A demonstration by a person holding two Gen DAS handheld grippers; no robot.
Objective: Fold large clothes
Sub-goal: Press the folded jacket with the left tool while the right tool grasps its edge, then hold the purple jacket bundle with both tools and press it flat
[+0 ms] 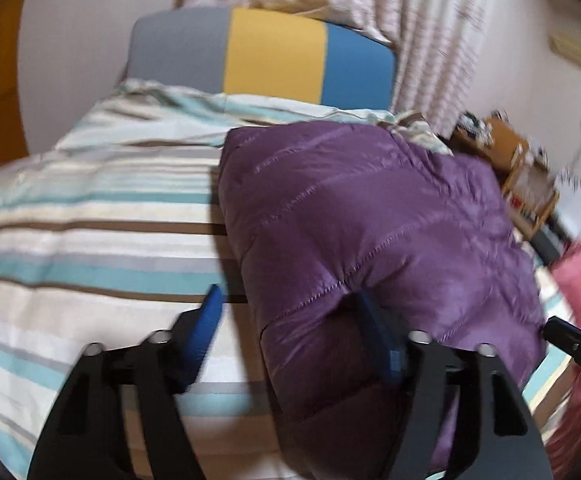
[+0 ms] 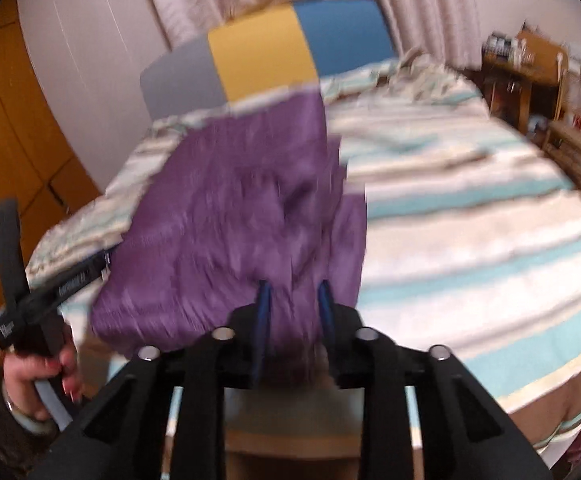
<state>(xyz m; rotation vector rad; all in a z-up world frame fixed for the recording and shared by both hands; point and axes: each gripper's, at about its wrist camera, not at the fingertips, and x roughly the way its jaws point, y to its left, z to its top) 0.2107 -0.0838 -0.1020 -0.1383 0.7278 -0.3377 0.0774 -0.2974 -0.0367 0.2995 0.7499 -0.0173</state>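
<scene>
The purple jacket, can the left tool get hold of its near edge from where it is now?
Probably yes. The left tool stands open at the purple jacket's near corner, one finger over the striped bedspread, the other against the fabric, with nothing between.

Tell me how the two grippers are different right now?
The left gripper stands wide open, one finger over the striped bedcover, the other against the purple jacket. The right gripper is narrow, with a fold of jacket between its fingers. Both have blue fingers and point at the jacket.
</scene>
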